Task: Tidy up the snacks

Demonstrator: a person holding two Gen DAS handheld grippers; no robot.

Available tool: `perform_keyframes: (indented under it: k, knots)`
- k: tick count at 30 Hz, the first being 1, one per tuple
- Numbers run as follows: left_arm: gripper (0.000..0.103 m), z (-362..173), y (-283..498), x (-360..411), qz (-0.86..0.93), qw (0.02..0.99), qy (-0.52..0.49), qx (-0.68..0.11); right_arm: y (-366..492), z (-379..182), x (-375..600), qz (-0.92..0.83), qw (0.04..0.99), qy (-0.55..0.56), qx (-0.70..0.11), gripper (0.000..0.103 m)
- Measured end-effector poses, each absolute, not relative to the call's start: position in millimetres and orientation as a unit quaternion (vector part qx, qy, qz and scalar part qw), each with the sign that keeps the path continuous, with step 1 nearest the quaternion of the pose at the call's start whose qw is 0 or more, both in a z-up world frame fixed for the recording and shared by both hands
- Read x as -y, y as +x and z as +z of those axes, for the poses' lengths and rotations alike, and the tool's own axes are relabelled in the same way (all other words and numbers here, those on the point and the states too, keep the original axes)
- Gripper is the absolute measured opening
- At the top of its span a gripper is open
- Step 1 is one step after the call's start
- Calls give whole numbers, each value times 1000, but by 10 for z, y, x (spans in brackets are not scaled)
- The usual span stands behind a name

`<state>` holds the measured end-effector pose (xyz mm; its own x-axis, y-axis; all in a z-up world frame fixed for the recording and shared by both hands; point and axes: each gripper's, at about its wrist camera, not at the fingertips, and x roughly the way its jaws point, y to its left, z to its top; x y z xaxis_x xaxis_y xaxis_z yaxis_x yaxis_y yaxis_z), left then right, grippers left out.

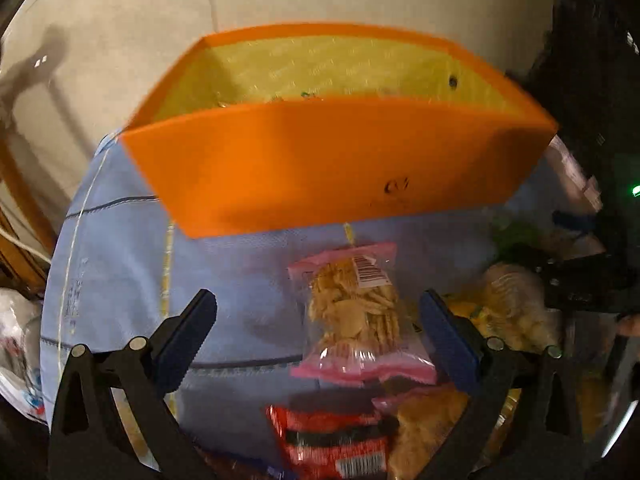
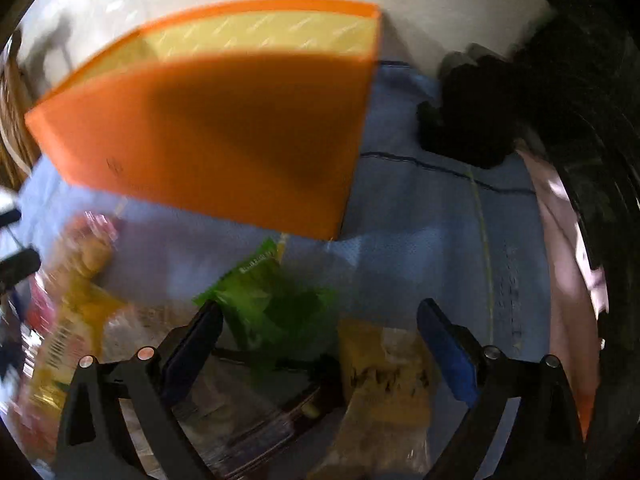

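Snack packets (image 1: 352, 312) lie before orange box (image 1: 332, 160) on blue cloth (image 1: 120, 260); both grippers' fingers spread, empty.

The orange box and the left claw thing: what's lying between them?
In the left wrist view, a clear pink-edged cracker packet lies on the blue cloth between the open left gripper and the orange box.

A light blue cloth (image 1: 240, 280) with dark stripes covers the counter. On it stands an orange box (image 1: 340, 168) with a yellow lining. Near the box lie a pink-edged cracker packet (image 1: 356, 312), a red snack pack (image 1: 332, 440), a green packet (image 2: 268, 304) and yellow packets (image 2: 384, 376).
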<state>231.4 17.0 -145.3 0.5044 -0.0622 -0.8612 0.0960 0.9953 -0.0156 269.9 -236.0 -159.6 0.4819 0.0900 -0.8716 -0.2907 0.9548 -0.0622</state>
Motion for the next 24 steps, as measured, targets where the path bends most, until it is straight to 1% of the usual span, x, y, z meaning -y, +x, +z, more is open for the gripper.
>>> perform_keyframes:
  k: [3, 6, 8, 9, 10, 11, 12, 13, 14, 16, 18, 19, 21, 22, 24]
  knots:
    - [99, -1641, 2540, -108, -36, 854, 24, -519, 2712, -1606, 2311, 137, 861, -108, -478, 98]
    - [99, -1868, 2666, -87, -46, 832, 26, -553, 2720, -1619, 2270, 127, 855, -107, -490, 97]
    - [99, -1902, 2641, -143, -38, 834, 4, -550, 2690, -1609, 2256, 124, 857, -101, -490, 93]
    - [99, -1909, 2612, -155, -36, 839, 4, -543, 2674, -1635, 2240, 128, 853, -92, -497, 74]
    - [99, -1911, 2552, -153, -47, 845, 14, -532, 2681, -1661, 2245, 135, 847, -73, -508, 50]
    - [90, -1898, 2500, -152, -54, 849, 20, -525, 2690, -1668, 2246, 126, 845, -55, -516, 49]
    - [81, -1876, 2451, -147, -60, 850, 23, -523, 2674, -1659, 2232, 117, 846, -51, -517, 45]
    - [62, -1815, 2401, -107, -77, 846, 38, -526, 2654, -1649, 2211, 113, 848, -51, -515, 40]
    - [56, -1787, 2385, -86, -87, 839, 44, -535, 2608, -1611, 2176, 107, 851, -53, -511, 40]
    - [54, -1700, 2326, -82, -79, 839, 55, -536, 2541, -1528, 2153, 104, 857, -49, -503, 39]
    - [53, -1563, 2223, -61, -51, 857, 90, -505, 2452, -1385, 2179, 101, 865, -25, -491, 39]
    - [53, -1436, 2141, -90, -41, 866, 92, -489, 2387, -1273, 2224, 97, 869, -1, -486, 39]
    - [53, -1169, 2015, -193, -36, 880, 63, -469, 2231, -1048, 2350, 94, 878, 51, -467, 39]
    - [53, -923, 1930, -290, -33, 894, 31, -445, 2180, -934, 2383, 91, 883, 62, -456, 39]
    - [53, -664, 1954, -360, -38, 901, 10, -433, 2084, -679, 2446, 88, 895, 79, -430, 40]
